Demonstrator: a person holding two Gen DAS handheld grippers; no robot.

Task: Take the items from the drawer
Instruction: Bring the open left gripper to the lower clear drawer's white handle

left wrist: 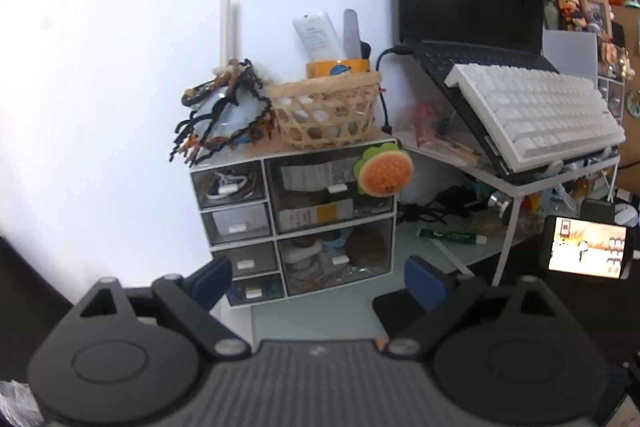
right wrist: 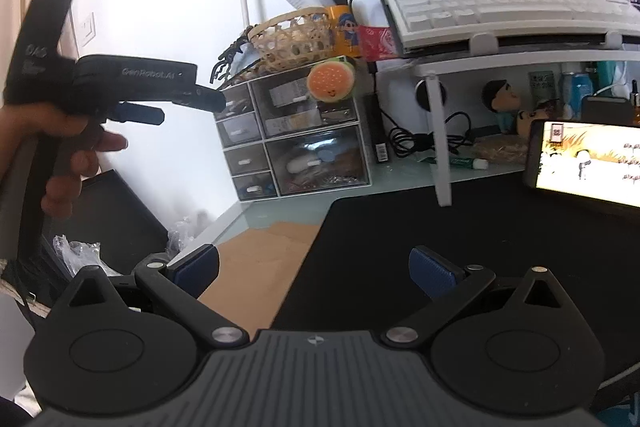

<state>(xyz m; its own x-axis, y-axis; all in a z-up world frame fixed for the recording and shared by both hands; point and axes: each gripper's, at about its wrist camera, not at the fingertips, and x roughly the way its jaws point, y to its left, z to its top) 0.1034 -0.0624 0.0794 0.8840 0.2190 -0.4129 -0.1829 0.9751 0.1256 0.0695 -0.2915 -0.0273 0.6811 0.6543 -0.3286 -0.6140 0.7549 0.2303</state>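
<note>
A white desk organiser with several clear drawers stands against the wall; all drawers are shut. It also shows in the right wrist view. My left gripper is open and empty, close in front of the bottom drawers. In the right wrist view the left gripper is held by a hand, its tips near the top left small drawer. My right gripper is open and empty, farther back above the black desk mat.
A woven basket, an orange cup and hair ties sit on the organiser. A burger plush hangs on its right corner. A white riser with laptop and keyboard stands to the right. A lit phone stands at right.
</note>
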